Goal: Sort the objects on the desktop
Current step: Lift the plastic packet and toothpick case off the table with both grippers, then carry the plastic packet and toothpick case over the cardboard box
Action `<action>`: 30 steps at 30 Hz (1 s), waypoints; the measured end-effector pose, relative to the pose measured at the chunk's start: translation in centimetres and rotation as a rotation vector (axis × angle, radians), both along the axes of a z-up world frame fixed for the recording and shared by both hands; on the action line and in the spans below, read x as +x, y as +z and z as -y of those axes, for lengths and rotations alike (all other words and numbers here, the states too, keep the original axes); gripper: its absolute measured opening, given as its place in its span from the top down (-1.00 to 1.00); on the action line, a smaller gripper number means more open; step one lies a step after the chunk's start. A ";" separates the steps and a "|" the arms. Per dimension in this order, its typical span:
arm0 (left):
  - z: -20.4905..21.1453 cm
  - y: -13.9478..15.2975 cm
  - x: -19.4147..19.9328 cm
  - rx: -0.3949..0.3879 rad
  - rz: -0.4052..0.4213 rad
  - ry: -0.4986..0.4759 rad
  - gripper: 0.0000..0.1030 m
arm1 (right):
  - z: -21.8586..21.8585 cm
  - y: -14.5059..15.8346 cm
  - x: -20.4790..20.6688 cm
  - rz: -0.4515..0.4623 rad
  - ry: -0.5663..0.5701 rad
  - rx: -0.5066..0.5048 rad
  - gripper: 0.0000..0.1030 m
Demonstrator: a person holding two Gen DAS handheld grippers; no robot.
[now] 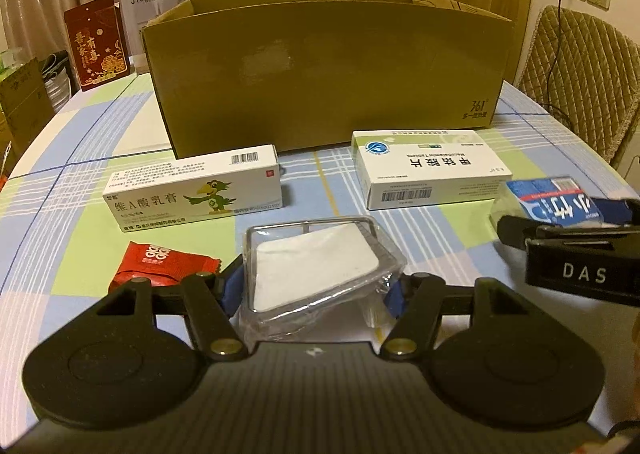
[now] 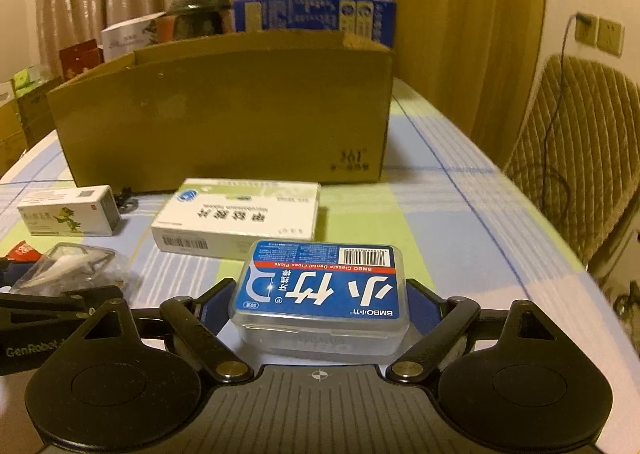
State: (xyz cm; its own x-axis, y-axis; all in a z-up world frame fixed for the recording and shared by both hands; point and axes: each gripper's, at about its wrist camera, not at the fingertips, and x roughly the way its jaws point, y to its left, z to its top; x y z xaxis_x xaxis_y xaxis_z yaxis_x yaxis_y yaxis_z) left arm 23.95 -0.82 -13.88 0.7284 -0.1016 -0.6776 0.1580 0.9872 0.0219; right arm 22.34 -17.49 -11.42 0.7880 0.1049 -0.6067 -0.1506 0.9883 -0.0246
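**Right wrist view: both grippers loaded, nothing seen boxed yet**

Right wrist view shows the dental floss pick case, a clear plastic box with a blue label, sitting between the blue pads of the right gripper. The jaws stand wide and appear to close on the case's two sides; contact looks likely on both pads but the case may yet be resting on the tablecloth.

Left wrist view shows the left gripper about half open, its pads pressed against a clear plastic packet holding a white pad. The packet sits tilted, apparently raised off the table.

Items not yet handled lie on the cloth in front of the cardboard box: a long ointment carton with a bird cartoon to the left, a flat tablet carton to the right, and a red sweet wrapper just beside the left gripper.

Assessment: the box interior is hidden from both views, so any contents cannot be confirmed. Judged on what lies outside, sorting is at an early stage, with two items in hand and at least three left.

Surroundings: assorted cartons behind the box, a quilted chair at the right.
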 end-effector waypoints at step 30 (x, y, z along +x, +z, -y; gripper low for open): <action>0.0 10.1 -8.4 -0.037 0.018 0.057 -0.19 | 2.7 10.2 -7.1 -0.009 0.060 0.147 -0.65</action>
